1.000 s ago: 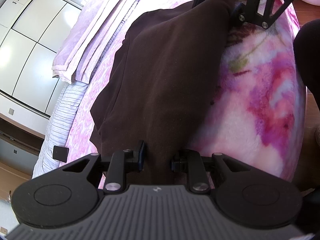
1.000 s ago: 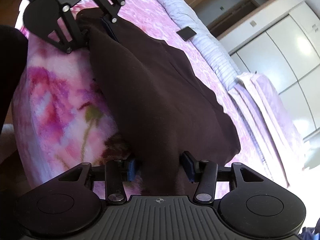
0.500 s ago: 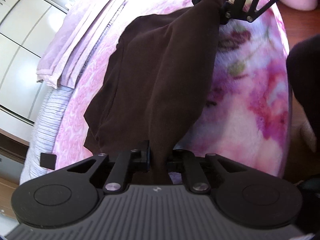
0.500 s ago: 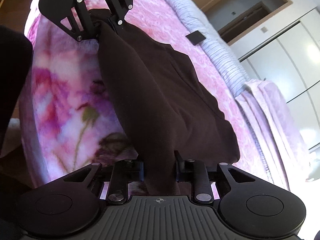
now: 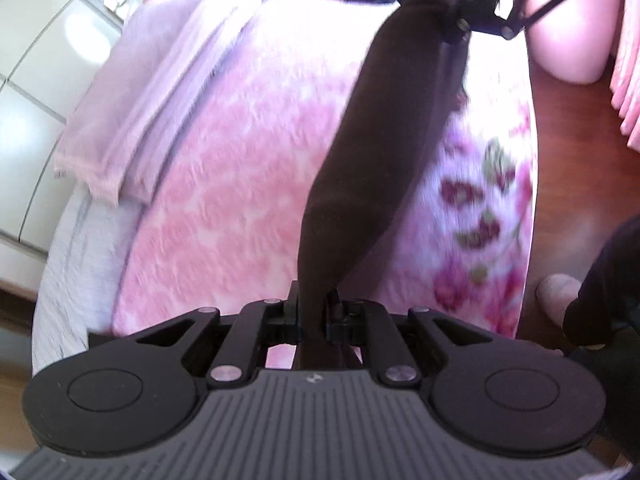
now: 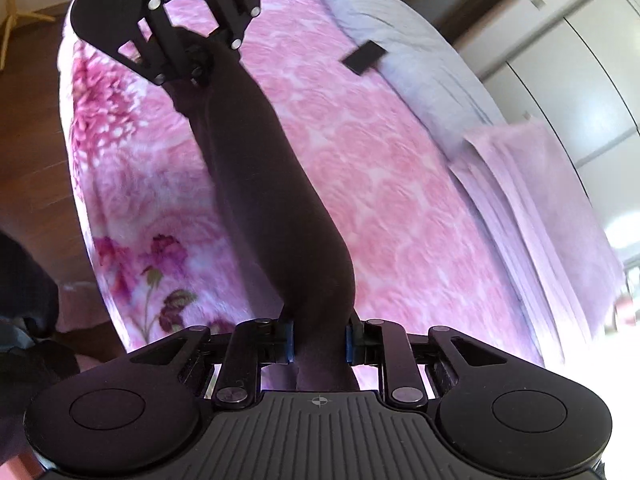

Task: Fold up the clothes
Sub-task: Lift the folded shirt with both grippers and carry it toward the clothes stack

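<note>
A dark brown garment (image 5: 360, 160) hangs stretched in a taut band between my two grippers, lifted clear of the pink bed cover (image 5: 224, 184). My left gripper (image 5: 314, 308) is shut on one end of it. The right gripper (image 5: 452, 20) shows at the top of the left wrist view, holding the far end. In the right wrist view the garment (image 6: 272, 200) runs from my right gripper (image 6: 318, 340), whose jaws are closing with bunched cloth pressed between the blue pads, up to the left gripper (image 6: 200, 64).
A folded lilac cloth pile (image 5: 132, 100) lies at the bed's far side near white wardrobe doors (image 5: 32, 80). A small black flat object (image 6: 364, 56) rests by the striped sheet. Wooden floor (image 5: 568, 160) and a slipper (image 5: 556, 296) border the bed.
Both grippers closed on the garment's ends and rose. The garment, spread on the bed before, now hangs off it as a narrow band.
</note>
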`<state>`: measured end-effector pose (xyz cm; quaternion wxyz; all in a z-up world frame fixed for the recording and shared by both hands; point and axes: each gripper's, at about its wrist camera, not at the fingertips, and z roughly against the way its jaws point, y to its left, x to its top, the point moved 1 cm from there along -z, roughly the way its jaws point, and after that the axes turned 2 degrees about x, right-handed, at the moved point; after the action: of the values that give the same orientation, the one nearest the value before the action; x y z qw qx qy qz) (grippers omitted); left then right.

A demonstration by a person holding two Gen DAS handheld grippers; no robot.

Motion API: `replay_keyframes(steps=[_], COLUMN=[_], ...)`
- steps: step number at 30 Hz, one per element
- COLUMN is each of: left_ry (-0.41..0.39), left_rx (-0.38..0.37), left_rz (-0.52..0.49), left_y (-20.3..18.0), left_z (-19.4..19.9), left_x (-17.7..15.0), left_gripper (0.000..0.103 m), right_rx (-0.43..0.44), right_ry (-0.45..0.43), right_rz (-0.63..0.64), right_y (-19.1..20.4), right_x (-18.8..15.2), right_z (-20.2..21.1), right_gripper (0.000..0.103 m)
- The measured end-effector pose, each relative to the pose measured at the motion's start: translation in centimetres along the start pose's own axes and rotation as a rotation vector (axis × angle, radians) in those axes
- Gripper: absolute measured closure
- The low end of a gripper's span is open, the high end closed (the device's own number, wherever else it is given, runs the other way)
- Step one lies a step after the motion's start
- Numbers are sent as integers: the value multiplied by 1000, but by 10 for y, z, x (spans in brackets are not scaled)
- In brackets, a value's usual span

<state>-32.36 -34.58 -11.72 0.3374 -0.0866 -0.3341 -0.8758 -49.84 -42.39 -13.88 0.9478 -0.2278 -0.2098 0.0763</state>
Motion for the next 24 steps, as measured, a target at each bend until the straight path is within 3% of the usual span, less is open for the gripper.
replay_keyframes(steps=[6, 11, 16, 20, 24], left_ry=[-171, -346, -530, -638, -675], left_rx=[29, 89, 193, 279, 329], left_rz=[-131, -228, -282, -288, -244], left_y=[40, 80, 118, 128, 124], left_z=[11, 20, 31, 27, 5], left_x=[74, 172, 310, 430, 554], left_gripper=[95, 95, 95, 95, 95], right_rx=[-123, -294, -534, -696, -764], right_ry=[58, 86, 77, 60, 38], right_rz=[-109, -200, -257, -256, -235], right_y=[-43, -103, -192, -271, -348], right_x=[-9, -32, -78, -140, -221], right_z=[60, 113, 179, 224, 252], right_gripper=[83, 83, 83, 83, 83])
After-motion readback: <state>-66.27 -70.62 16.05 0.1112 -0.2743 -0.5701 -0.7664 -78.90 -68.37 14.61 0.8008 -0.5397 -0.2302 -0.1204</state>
